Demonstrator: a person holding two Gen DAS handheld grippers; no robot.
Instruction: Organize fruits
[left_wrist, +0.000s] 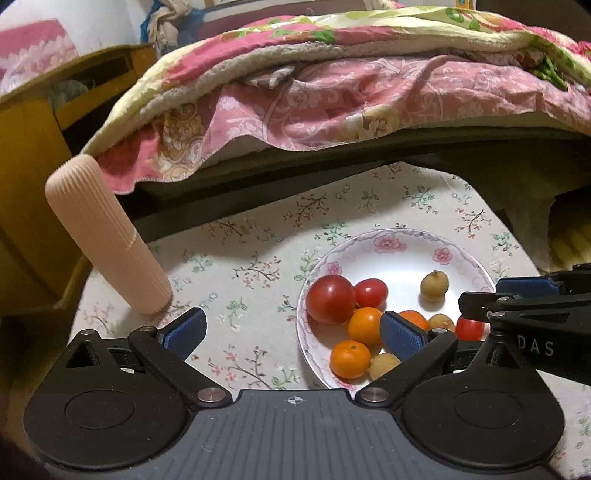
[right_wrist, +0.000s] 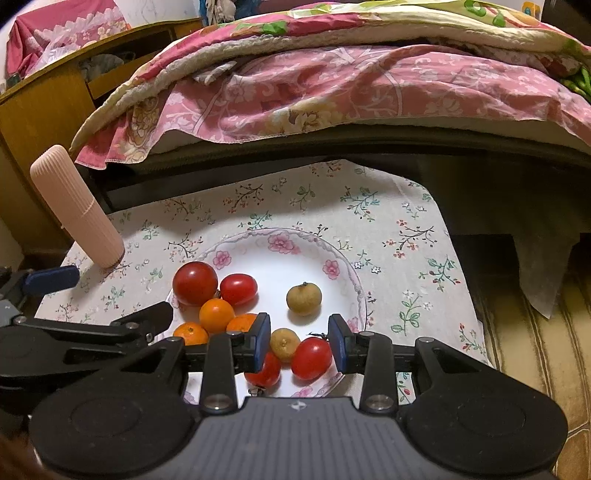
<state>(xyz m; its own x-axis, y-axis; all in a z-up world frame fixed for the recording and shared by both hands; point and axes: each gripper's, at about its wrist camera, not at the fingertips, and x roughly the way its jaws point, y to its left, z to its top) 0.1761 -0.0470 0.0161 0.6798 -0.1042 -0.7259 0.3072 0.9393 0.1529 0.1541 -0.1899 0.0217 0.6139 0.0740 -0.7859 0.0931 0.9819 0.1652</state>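
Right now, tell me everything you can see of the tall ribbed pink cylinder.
The ribbed pink cylinder is a pale peach tube with fine lengthwise ridges, matte and plastic-looking. A thin seam rings it about halfway up, so it may have a cap. Its top end is flat and closed. It stands on end at the left edge of the floral tablecloth, apart from the plate. Nothing else touches it; neither gripper is on it.

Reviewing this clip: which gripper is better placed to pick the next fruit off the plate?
Right, probably. The right gripper is open with a small red tomato framed between its fingers on the floral plate. The left gripper is open too, but mostly over the tablecloth.
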